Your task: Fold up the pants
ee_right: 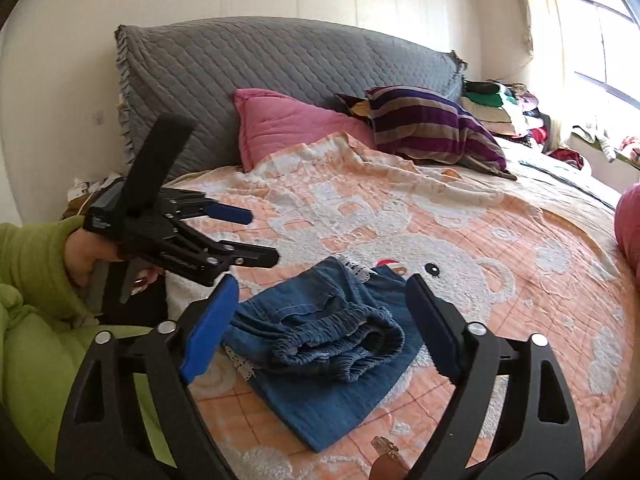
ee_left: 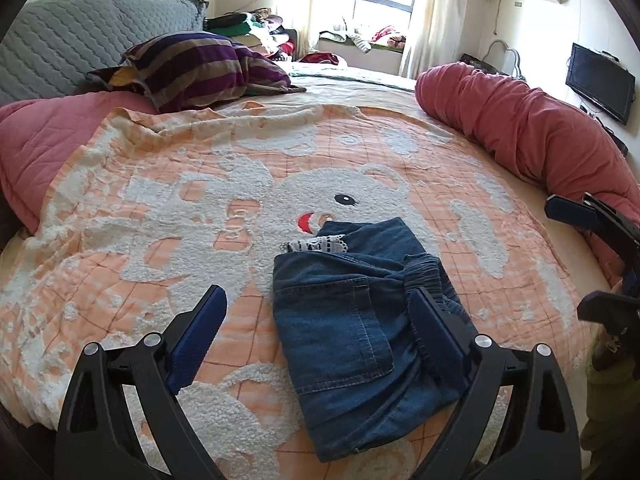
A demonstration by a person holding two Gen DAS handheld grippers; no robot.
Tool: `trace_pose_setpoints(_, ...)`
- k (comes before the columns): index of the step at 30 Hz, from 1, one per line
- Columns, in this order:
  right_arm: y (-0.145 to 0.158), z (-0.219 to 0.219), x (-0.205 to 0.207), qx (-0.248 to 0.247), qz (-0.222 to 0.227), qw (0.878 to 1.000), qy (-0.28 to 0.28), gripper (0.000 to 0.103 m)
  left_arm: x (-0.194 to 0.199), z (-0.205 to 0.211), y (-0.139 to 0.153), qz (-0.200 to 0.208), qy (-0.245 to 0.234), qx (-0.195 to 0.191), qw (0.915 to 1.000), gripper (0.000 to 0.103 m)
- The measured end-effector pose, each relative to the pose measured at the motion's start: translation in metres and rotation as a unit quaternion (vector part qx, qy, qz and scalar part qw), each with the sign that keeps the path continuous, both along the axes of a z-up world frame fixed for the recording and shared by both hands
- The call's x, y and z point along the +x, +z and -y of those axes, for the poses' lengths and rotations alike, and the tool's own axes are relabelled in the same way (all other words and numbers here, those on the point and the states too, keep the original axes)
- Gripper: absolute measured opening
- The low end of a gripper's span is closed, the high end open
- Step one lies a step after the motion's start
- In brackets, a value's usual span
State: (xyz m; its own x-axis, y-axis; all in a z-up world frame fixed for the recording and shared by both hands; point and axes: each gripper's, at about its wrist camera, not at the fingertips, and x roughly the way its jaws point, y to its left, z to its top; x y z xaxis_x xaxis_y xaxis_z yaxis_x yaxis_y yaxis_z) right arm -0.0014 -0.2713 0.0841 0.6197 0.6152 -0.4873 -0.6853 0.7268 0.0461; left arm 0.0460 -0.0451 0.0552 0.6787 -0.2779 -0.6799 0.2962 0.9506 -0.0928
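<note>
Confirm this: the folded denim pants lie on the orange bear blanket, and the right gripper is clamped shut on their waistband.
Not quite. The right gripper is open, its fingers clear of the folded denim pants, as the right wrist view shows. The pants do lie on the orange bear blanket.

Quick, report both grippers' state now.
Left gripper: open, holding nothing, above the folded denim pants.
Right gripper: open, holding nothing.

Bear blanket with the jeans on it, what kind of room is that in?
Most likely a bedroom. The bear blanket covers a bed with a grey quilted headboard, a striped pillow lies near it, and the folded jeans rest on top.
</note>
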Motion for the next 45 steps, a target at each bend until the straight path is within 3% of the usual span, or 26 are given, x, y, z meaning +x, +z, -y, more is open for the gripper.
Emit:
trace_pose_setpoints(20, -0.011, 0.019, 0.023, 0.006, -0.023, 0.996, -0.081, 0.093, 0.0, -0.009, -0.006, -0.009, 0.019, 0.005, 0.9998, 0.098)
trace_pose_setpoints(29, -0.027, 0.029, 0.041, 0.002, -0.059, 0.99, -0.125, 0.093, 0.012, -0.013, -0.023, -0.04, 0.02, -0.001, 0.999, 0.098)
trace_pose_setpoints(35, -0.05, 0.037, 0.06, 0.003, -0.114, 0.982, -0.153, 0.093, 0.023, -0.012, -0.046, -0.079, 0.022, -0.013, 0.9966, 0.098)
trace_pose_setpoints(40, -0.077, 0.035, 0.073, -0.006, -0.167, 0.974, -0.153, 0.072, 0.033, -0.011, -0.065, -0.11, 0.022, -0.026, 0.9934, 0.098)
trace_pose_setpoints(45, -0.099, 0.028, 0.083, -0.008, -0.209, 0.967, -0.144, 0.059, 0.039, -0.009, -0.075, -0.121, 0.022, -0.03, 0.992, 0.098)
